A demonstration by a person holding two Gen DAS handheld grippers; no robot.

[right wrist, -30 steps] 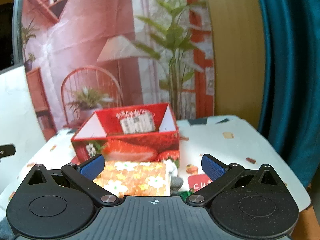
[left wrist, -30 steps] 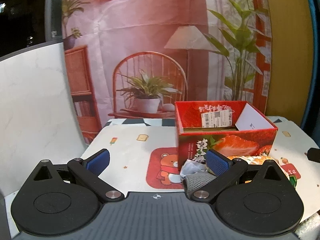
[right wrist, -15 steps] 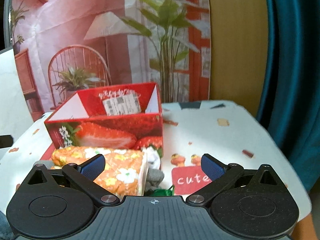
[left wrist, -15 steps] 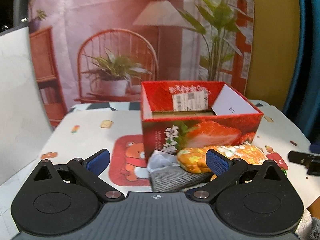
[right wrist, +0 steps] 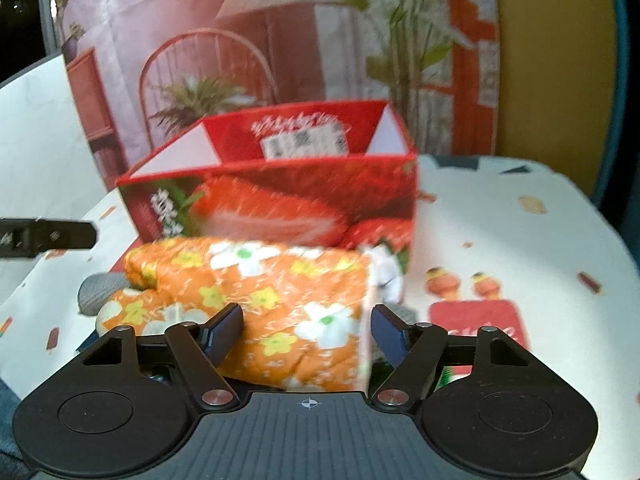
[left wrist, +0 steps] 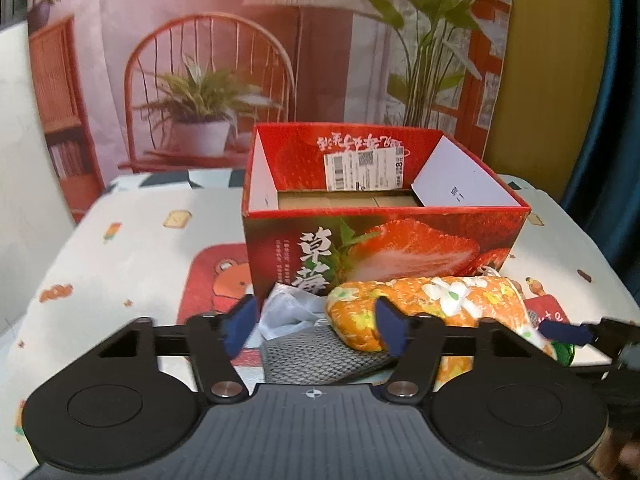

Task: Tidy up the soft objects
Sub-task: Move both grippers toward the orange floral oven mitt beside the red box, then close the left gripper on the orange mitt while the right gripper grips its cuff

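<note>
Left wrist view, lower centre: the left gripper has just been closing, jaws still apart and unclenched around a grey cloth and the orange flowered mitt, which lies before the red strawberry box. Right wrist view: the right gripper, also just closing, straddles the mitt ungripped.

Black hand-held gripper, blue pads, silver screws.

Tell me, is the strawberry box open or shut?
Open. The box has no lid on top; its flaps are folded down inside, and its brown cardboard bottom shows. Nothing soft shows in it yet.
</note>
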